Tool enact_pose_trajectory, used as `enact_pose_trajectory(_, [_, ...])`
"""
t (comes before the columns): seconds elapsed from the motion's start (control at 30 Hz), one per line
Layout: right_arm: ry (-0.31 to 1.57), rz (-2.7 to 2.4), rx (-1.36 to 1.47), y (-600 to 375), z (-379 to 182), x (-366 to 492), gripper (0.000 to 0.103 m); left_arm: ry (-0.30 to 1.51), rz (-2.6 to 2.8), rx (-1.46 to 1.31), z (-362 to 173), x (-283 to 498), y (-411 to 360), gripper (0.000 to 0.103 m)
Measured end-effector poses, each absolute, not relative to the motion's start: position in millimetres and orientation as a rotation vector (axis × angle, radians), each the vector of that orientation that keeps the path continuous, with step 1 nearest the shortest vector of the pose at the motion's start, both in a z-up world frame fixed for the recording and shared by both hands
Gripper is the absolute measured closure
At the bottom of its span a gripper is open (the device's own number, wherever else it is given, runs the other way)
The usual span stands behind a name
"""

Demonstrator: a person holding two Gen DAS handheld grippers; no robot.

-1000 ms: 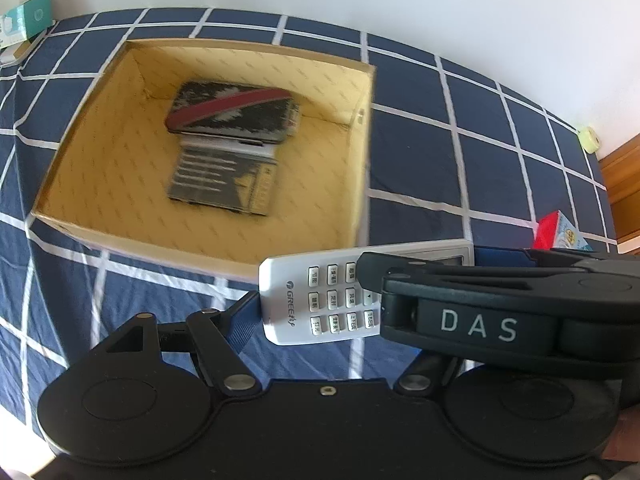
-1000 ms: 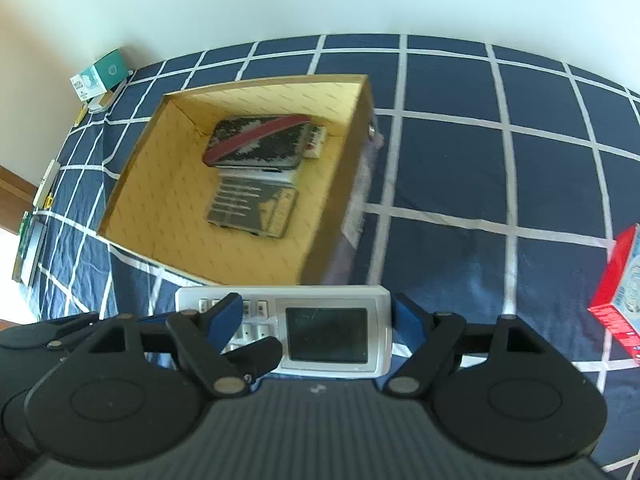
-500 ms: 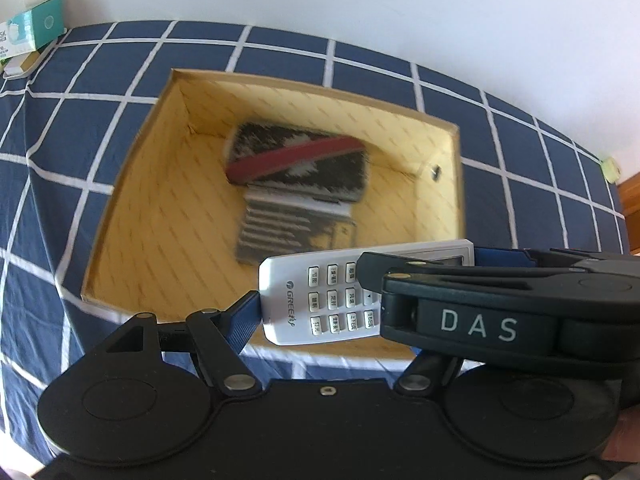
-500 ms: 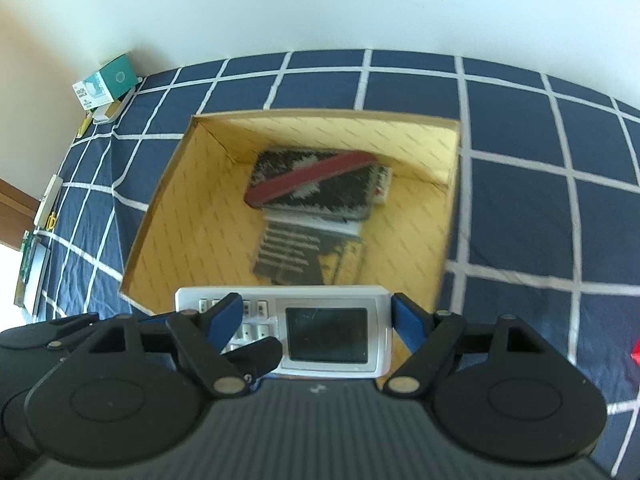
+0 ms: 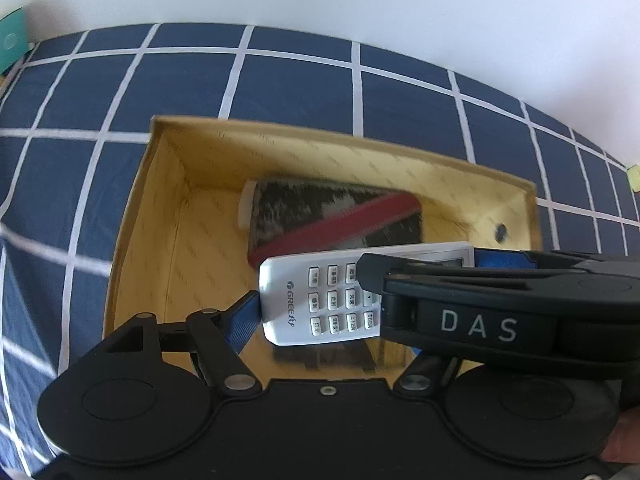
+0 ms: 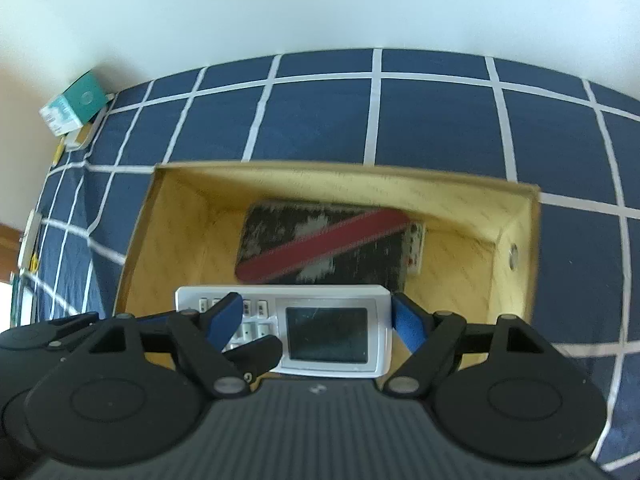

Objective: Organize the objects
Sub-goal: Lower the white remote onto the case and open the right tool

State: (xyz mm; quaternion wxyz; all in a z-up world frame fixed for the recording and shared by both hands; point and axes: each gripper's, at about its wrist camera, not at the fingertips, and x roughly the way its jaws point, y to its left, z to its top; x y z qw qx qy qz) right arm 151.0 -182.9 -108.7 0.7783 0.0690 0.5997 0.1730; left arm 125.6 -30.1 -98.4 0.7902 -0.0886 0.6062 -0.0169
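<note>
Both grippers are gripping one white plastic remote (image 6: 320, 326) lengthwise: the right gripper (image 6: 318, 320) has its blue jaws partly closed on the screen end, and the left gripper (image 5: 366, 300) is clamping the keypad end. The remote is hanging over the open yellow cardboard box (image 6: 516, 208). Inside, a dark speckled pouch (image 6: 280, 236) with a red strap is lying near the far wall, with bare floor at the left. A navy checked cloth (image 6: 440, 120) is surrounding the box.

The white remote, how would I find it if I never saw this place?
Look at the blue checked cloth and find the open yellow box lying on it. Two black grippers hold one thing above the box: the white remote. It is the only white thing with a small dark screen and rows of buttons; the dark case with a red stripe lies inside the box.
</note>
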Motion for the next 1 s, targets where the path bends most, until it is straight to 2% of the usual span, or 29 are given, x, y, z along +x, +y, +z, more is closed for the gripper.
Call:
enact_pose_trajectory(0.37, [1.325, 0.308, 0.215, -178.7, -146.0, 198.3, 0.023, 1.333, -0.075, -0.133, -126.0, 172.3, -26.7, 0.032])
enact_pose_trajectory(1.0, [1.323, 0.245, 0.241, -179.2, -157.5, 222.5, 0.024, 1.339, -0.087, -0.134, -138.7, 200.0, -24.5, 0.032])
